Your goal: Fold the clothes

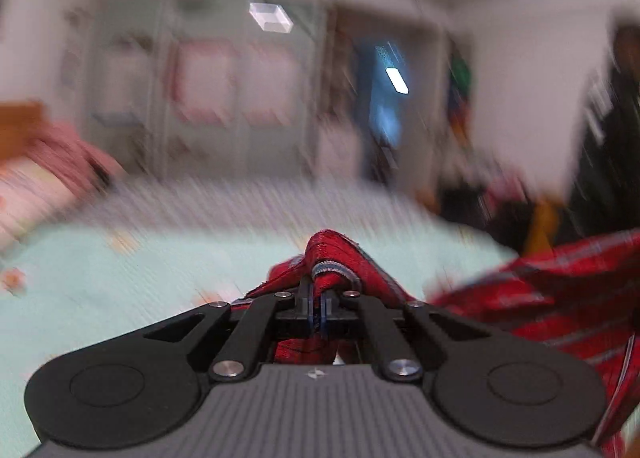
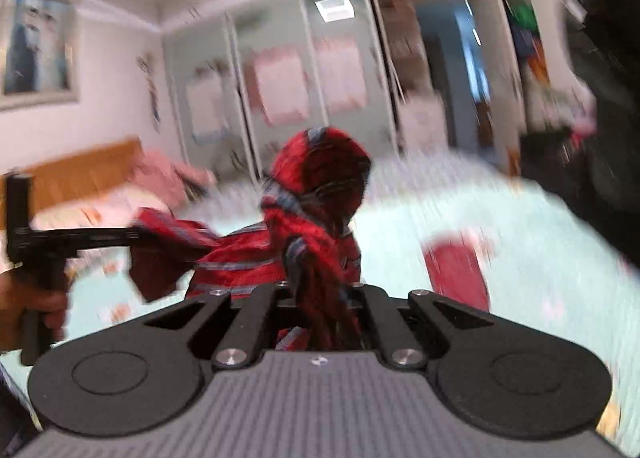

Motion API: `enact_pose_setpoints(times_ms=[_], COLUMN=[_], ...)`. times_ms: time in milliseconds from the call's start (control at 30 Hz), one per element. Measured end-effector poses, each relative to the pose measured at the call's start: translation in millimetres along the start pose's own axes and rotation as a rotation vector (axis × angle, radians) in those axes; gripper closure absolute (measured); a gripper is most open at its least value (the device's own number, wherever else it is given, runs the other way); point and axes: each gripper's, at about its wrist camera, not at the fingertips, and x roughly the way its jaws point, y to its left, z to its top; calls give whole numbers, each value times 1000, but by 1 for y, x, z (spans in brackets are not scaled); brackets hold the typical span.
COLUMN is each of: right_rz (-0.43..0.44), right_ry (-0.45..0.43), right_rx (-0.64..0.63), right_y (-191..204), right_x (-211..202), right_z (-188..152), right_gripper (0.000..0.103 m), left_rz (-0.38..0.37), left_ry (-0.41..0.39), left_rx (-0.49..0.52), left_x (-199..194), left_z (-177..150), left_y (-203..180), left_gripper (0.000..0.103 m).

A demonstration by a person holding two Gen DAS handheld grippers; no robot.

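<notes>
Both frames motion-blurred. Left gripper [image 1: 320, 298] jaws pinched tight on a bunched fold of the red striped garment [image 1: 532, 298]; cloth humps up just ahead of the tips and trails off to its right. Right gripper [image 2: 320, 282] also clamped on the same garment [image 2: 240, 258], a wad rising straight ahead of its fingers. To its left, the left gripper [image 2: 132, 236] grips the other end, cloth stretched between them. Pale green bed sheet [image 1: 120, 278] below both. Second red piece [image 2: 456, 274] lies on the sheet, right of the right gripper.

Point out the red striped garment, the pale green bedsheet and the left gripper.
Red striped garment [image 2: 236, 262]: right wrist view, stretched middle panel.
Pale green bedsheet [image 1: 120, 282]: left wrist view, bare area.
Left gripper [image 2: 134, 233]: right wrist view, fingertips pinching cloth.
</notes>
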Motion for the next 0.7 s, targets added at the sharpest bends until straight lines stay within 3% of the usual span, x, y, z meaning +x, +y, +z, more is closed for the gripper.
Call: enact_pose_setpoints(times_ms=[67,167,200,267,300,400,467,600,700], right_rz=[31,106,133,192,206,178,167,109,55], right_ry=[-59,4,35,122,186,295,319,322,314], right_rx=[-5,17,24,31,23,22,73,179,170], right_y=[7,15,19,27,32,38,31,8,-5], right_x=[7,56,74,114,133,162,157,120,83], right_z=[25,40,44,46,37,3,-20,-52,-67], right_gripper=[98,97,92,70,59,58,58,53,50], left_rz=[96,254,337,471,496,528,566,604,644], left_ry=[-74,-56,-23,101,188,434,527,545,468], left_rx=[-27,25,52,62,31,-113,-208,-260,-360], left_x=[-30,-59,-62,-58,-55,-51,-61,-83,-97], left_z=[25,33,27,6,-9,-59,-88,-106,-96], left_y=[27,57,66,87,101,143,165,179,180], left_gripper=[101,99,99,97,96,96,96,93,92])
